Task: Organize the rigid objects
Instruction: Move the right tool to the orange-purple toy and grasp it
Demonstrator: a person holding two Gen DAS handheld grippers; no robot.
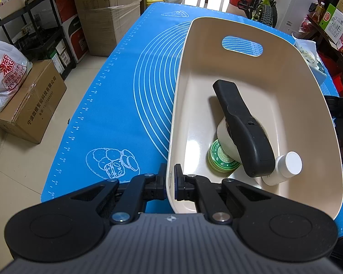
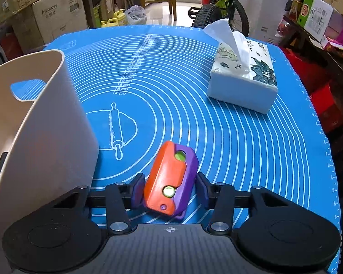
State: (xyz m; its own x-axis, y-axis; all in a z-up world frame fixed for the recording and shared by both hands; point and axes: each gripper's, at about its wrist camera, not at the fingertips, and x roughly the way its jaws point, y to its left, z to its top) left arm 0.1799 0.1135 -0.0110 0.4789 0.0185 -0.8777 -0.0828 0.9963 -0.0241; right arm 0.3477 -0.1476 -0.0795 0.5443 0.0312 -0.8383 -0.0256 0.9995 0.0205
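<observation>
One cream bin [image 1: 292,73]; inside, one black handle tool [image 1: 244,127], one tape roll [image 1: 222,134], one green tin [image 1: 219,159], one white bottle [image 1: 283,167]. One orange-purple toy [image 2: 170,180], one tissue box [image 2: 242,80].

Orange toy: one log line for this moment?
left tongs: clamp bin wall | right tongs: straddle orange toy on mat

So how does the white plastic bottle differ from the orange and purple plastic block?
The white plastic bottle lies inside the beige plastic bin; the orange and purple plastic block lies on the blue mat. The bottle is round and plain, the block angular and multicoloured. Only the block sits between the right gripper fingers. Both are rigid.
</observation>
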